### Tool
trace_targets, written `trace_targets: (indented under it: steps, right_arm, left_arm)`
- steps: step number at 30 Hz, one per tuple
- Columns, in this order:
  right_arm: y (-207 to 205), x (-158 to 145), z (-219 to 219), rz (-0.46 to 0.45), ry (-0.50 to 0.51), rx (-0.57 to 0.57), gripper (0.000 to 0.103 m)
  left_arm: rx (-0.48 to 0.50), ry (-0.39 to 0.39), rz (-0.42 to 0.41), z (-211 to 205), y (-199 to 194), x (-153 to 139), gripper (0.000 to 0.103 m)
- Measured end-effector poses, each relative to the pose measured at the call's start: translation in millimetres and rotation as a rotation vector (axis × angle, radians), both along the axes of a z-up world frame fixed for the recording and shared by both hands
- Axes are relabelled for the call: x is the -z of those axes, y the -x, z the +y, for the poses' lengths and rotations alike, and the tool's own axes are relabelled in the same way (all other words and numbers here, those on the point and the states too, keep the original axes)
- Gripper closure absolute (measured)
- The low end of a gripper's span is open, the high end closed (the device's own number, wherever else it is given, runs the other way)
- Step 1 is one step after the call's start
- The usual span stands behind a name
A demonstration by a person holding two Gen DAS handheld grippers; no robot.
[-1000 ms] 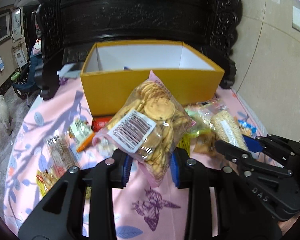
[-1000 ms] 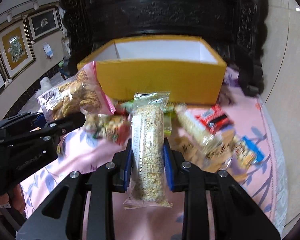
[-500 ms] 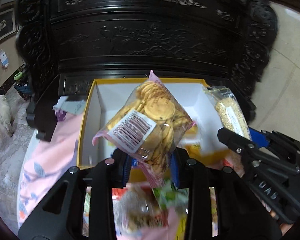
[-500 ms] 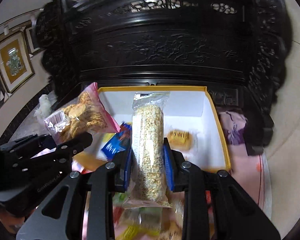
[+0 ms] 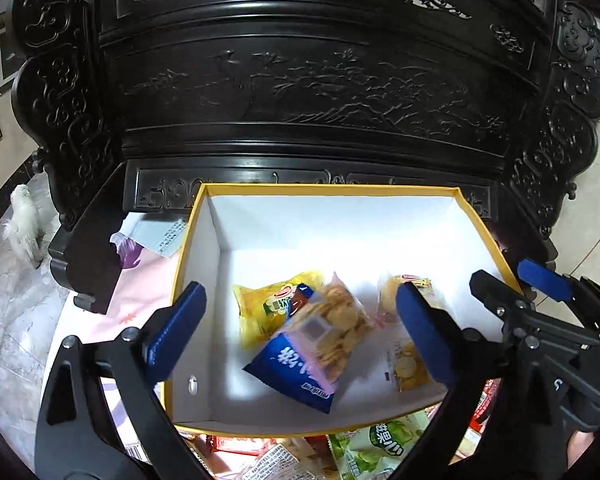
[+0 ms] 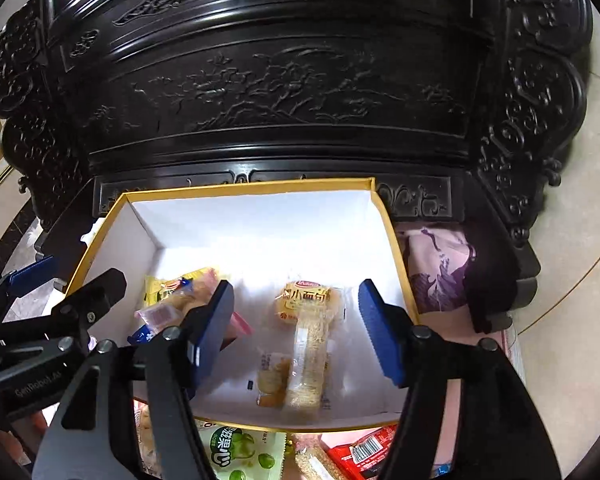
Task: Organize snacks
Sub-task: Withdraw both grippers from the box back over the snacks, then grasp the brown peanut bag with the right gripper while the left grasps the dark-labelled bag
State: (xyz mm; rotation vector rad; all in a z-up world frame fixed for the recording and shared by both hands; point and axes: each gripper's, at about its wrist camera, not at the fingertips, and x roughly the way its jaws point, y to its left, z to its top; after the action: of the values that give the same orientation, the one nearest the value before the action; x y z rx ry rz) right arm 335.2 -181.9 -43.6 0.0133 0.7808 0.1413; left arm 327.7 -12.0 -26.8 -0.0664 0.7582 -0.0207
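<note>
While both the left gripper and right gripper are opening with nothing pinched, several snacks lie in the yellow box, more packets waiting at six o'clock.

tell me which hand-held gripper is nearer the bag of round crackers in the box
Left. The left hand-held gripper hangs over the cracker bag, jaws opening, not touching it. The right hand-held gripper is over the puffed rice bar beside it.
</note>
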Motion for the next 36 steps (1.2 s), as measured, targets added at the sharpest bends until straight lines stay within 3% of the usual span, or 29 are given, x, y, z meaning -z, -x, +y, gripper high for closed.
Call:
trace_targets:
  steps: [6,12,20,25,29,36]
  right_arm:
    - [16.8,-0.8,0.9,-0.005,0.026,-0.007,0.037]
    - [66.8,7.1,-16.1,-0.002,0.058,-0.013,0.037]
    - [165.0,32.0,-24.8,-0.008,0.082,-0.074,0.022]
    - [205.3,73.2,-25.1,0.072,0.056,-0.102,0.022]
    - [204.8,101.6,-15.8,0.122,0.092,-0.147,0.022]
    - [186.9,118.4,-8.7,0.146,0.147,-0.205,0.022]
  left_arm:
    - [0.029,-0.012,-0.028,1.3,30.8,-8.0,0.005]
    - [0.042,0.018,-0.034,16.9,86.0,-3.5,0.004]
    - [0.046,0.009,0.051,46.8,183.3,65.2,0.004]
    - [0.029,-0.024,0.108,54.6,221.7,103.3,0.004]
    - [0.002,-0.057,0.142,61.7,238.0,124.5,0.004]
    - [-0.083,0.008,0.152,98.0,241.1,127.1,0.004]
